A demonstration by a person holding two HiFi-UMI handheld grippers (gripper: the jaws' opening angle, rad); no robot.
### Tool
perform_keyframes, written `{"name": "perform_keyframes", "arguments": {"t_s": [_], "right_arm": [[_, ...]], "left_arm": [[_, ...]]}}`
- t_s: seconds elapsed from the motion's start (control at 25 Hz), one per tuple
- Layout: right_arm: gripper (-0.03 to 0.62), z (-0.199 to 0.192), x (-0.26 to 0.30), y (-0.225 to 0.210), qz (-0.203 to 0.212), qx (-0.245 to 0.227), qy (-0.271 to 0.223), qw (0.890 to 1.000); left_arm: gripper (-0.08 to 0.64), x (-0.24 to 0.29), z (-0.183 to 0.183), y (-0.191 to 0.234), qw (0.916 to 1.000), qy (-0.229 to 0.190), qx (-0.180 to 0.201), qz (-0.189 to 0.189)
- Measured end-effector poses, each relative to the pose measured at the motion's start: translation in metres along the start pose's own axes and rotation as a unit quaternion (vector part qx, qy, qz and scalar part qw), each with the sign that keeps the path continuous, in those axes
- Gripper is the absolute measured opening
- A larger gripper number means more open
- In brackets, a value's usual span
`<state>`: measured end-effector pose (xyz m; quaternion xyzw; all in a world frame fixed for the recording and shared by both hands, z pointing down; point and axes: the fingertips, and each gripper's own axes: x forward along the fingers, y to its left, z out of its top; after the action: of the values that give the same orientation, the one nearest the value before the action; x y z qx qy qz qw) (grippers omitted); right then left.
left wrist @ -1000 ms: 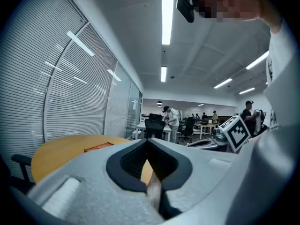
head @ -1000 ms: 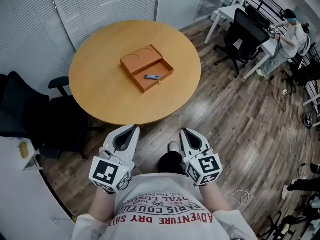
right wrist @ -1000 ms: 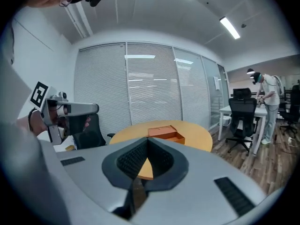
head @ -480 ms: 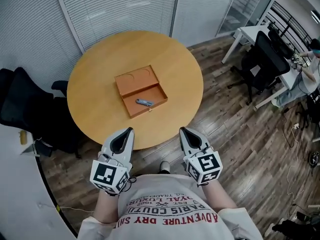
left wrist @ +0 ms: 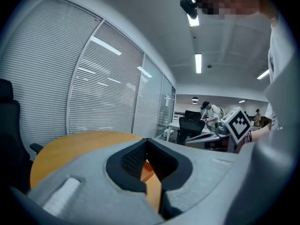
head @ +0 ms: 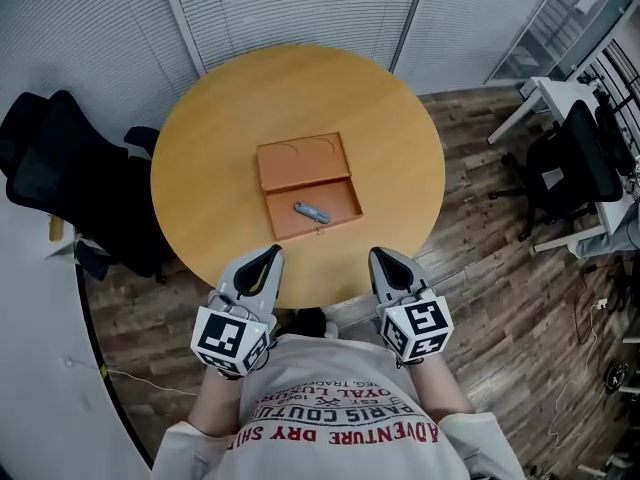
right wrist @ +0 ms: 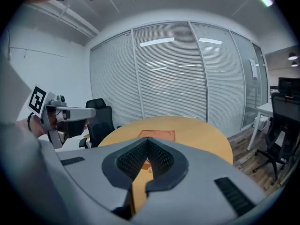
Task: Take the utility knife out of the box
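left gripper point(head: 263, 259) and right gripper point(head: 387, 262) each have their jaws pressed together on nothing, side by side above the near edge of the table point(head: 205, 163). the knife point(head: 311, 211) lies in the near half of the open box point(head: 338, 200) (lid point(head: 302, 161) flat behind) at the table's middle, well apart from both.

The right gripper point(right wrist: 147, 141) — fingers point(right wrist: 131, 161) closed on nothing — faces the round table point(right wrist: 201, 132) bearing the orange box point(right wrist: 157, 135).
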<state>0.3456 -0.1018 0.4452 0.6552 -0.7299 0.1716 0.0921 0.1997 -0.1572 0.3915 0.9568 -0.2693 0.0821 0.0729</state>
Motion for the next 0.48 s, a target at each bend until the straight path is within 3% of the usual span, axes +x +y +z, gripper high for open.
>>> {"name": "perform_keyframes", "arguments": {"t_s": [0.28, 0.48], "right_arm": [[0.008, -0.004, 0.077, 0.006, 0.022, -0.046, 0.065, 0.997], [0.008, -0.015, 0.121, 0.008, 0.048, -0.047, 0.094, 0.993]], "left_arm": [[-0.006, 0.034, -0.009, 0.061, 0.9999, -0.005, -0.013, 0.002], [-0.006, 0.05, -0.025, 0.085, 0.9997, -0.002, -0.021, 0.009]]}}
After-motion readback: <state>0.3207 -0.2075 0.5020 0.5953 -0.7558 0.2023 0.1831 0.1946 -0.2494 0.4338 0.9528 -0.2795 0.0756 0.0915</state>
